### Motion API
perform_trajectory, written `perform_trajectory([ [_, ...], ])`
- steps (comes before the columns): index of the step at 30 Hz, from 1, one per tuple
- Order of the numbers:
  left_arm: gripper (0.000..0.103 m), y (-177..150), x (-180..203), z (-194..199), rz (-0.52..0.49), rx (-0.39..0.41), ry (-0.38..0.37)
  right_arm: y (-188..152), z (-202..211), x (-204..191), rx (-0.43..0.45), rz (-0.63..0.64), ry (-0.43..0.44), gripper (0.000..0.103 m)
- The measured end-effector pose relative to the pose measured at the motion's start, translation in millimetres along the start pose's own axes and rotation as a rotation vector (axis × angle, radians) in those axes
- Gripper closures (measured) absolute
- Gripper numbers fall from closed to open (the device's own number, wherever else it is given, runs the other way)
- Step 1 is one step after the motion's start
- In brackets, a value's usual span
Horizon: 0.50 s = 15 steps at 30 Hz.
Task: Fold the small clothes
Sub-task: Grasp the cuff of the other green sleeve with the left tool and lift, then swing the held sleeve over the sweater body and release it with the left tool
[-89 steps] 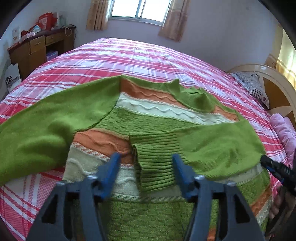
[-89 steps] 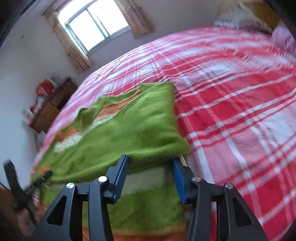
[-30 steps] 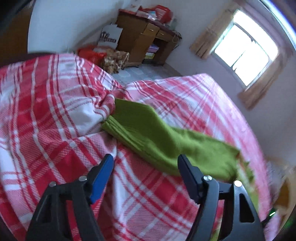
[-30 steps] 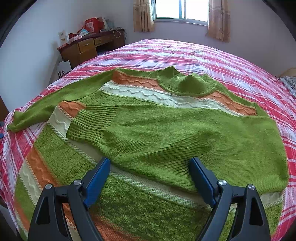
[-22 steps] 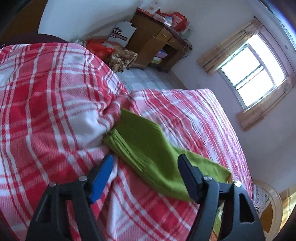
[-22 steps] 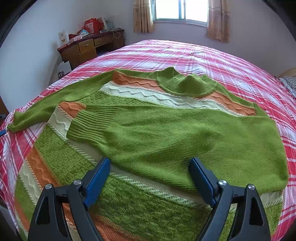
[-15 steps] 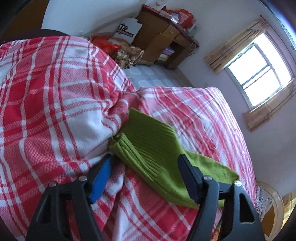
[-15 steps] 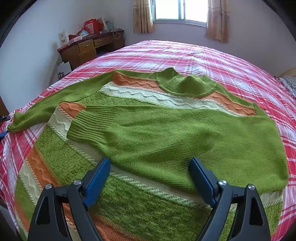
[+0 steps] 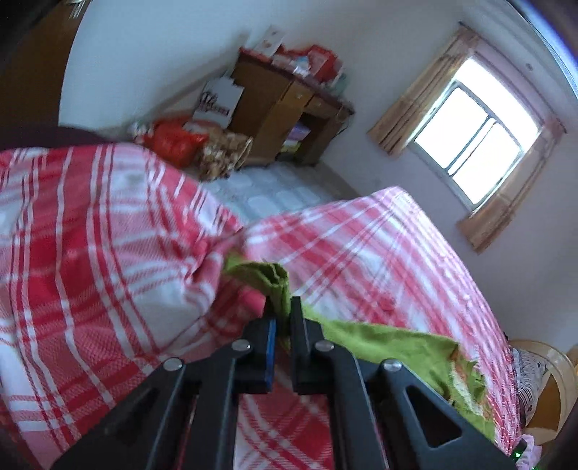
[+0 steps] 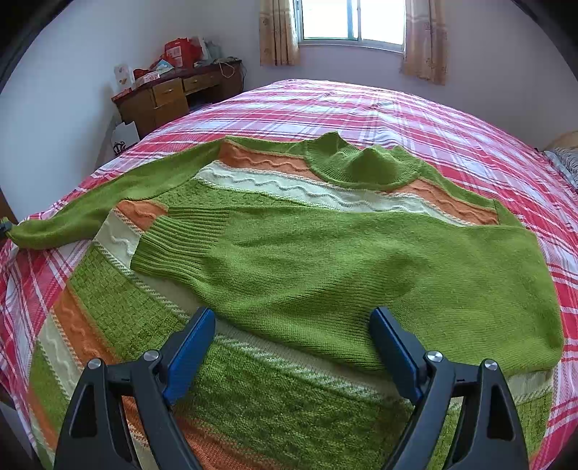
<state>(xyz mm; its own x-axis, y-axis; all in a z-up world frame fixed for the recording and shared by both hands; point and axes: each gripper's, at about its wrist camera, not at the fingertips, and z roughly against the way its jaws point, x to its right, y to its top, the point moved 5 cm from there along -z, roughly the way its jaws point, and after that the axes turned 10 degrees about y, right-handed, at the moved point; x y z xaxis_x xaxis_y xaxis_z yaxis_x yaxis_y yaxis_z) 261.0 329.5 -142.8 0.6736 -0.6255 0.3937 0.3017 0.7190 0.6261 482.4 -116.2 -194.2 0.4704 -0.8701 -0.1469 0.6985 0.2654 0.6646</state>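
A green sweater [image 10: 325, 260] with orange and cream stripes lies flat on the bed. Its right sleeve is folded across the chest. The left sleeve [image 10: 90, 213] stretches out toward the bed's left edge. My left gripper [image 9: 281, 307] is shut on that sleeve's ribbed cuff [image 9: 269, 276], which bunches up above the pads and is lifted slightly off the bedspread. My right gripper [image 10: 292, 325] hovers open over the sweater's lower body, with nothing pressed between its blue pads.
The bed has a red and white plaid bedspread [image 10: 433, 119]. A wooden desk [image 10: 173, 97] with boxes on top stands by the far left wall. Bags [image 9: 173, 141] sit on the floor beside the bed. A window [image 10: 350, 21] with curtains is behind the bed.
My left gripper moved onto the sleeve cuff, closed its jaws on it and lifted it a little. The right gripper and the rest of the sweater stayed still.
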Motion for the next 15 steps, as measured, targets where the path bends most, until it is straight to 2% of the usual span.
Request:
perform_trajectory([
  [11, 0.098, 27.2, 51.3, 42.7, -0.06, 0.092, -0.118, 0.6, 1.4, 0.7, 0.006, -0.009, 0.007, 0.015],
  [15, 0.098, 37.0, 81.5, 56.5, -0.082, 0.113, -0.173, 0.9, 1.0, 2.8, 0.005, -0.017, 0.039, 0.011],
])
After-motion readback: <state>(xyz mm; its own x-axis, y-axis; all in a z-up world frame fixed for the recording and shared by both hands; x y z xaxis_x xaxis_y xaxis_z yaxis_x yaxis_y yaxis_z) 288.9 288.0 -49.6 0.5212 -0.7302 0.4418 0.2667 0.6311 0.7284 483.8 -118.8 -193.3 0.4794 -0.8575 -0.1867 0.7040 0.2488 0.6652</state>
